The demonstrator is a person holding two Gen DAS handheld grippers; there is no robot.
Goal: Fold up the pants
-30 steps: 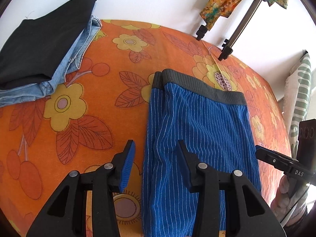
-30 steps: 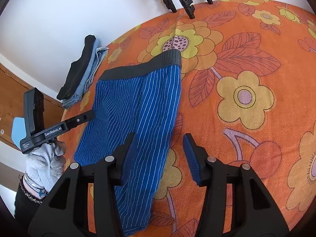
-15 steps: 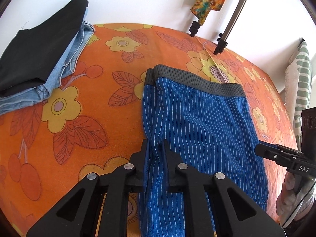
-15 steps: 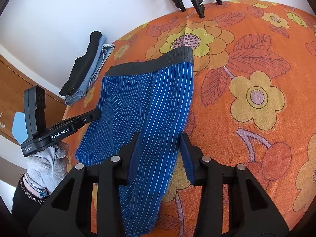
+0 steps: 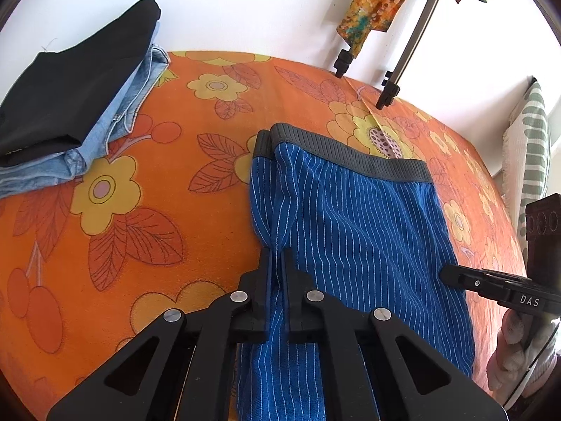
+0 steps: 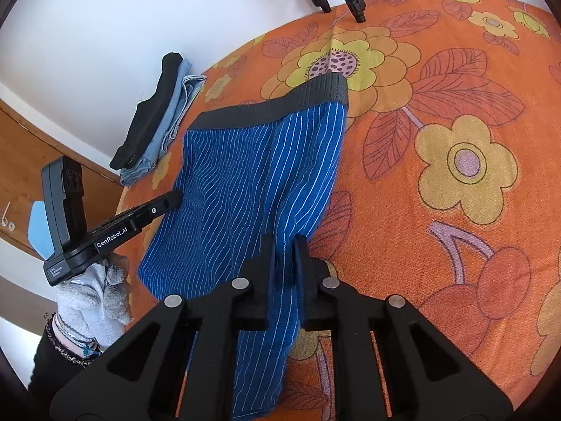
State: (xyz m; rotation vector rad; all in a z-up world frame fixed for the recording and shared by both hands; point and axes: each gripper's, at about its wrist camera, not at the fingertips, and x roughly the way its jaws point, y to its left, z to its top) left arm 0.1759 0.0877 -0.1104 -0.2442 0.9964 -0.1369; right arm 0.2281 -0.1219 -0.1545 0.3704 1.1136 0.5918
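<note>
Blue pants with thin white stripes (image 5: 357, 238) and a dark grey waistband (image 5: 350, 151) lie flat on the orange flowered cloth, waistband at the far end. My left gripper (image 5: 277, 256) is shut on the pants' left edge, which bunches up between its jaws. My right gripper (image 6: 283, 245) is shut on the pants' right edge (image 6: 301, 182), lifting a fold of it. Each gripper shows in the other's view: the right one at the pants' right side (image 5: 491, 287), the left one at the pants' left side (image 6: 140, 214).
A folded stack of black cloth (image 5: 77, 77) on light blue jeans (image 5: 115, 119) sits at the far left; it also shows in the right wrist view (image 6: 157, 119). Tripod legs (image 5: 389, 87) stand at the far edge by the white wall. A striped pillow (image 5: 529, 147) lies at the right.
Both grippers went from open over the pants' side edges to shut on them, and each pinched edge is now pulled up into a ridge.
</note>
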